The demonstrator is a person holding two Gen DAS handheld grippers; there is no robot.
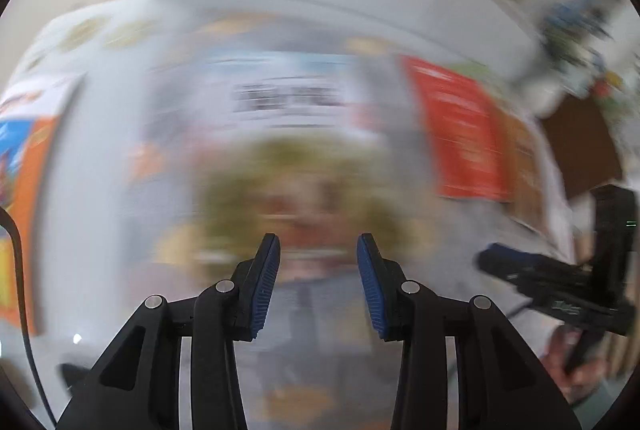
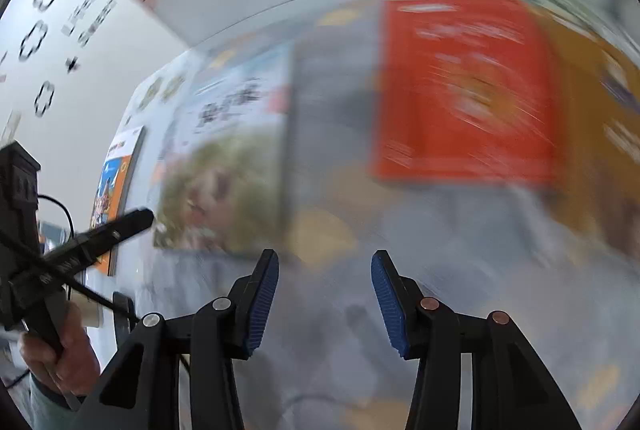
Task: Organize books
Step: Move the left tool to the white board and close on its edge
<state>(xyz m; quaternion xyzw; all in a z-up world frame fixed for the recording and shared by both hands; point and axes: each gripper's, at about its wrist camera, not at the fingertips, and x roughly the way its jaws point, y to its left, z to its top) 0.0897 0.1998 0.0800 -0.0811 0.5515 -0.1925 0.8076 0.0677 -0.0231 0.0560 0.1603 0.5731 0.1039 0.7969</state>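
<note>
On the far left of the table (image 2: 460, 230) I see an orange book (image 2: 114, 190), then a white-and-green book (image 2: 224, 166) straight ahead of my left gripper (image 1: 319, 250), then a red book (image 2: 464, 90) lying on a brownish one (image 2: 592, 134) out to the right, all flat and badly smeared by blur. Left jaws are partly open with nothing between the pads, hanging over the white-and-green cover, no contact that I can make out. Right gripper (image 2: 325, 266) reads the same, partly open and empty, over bare tabletop between the white-and-green book and the red one.
</note>
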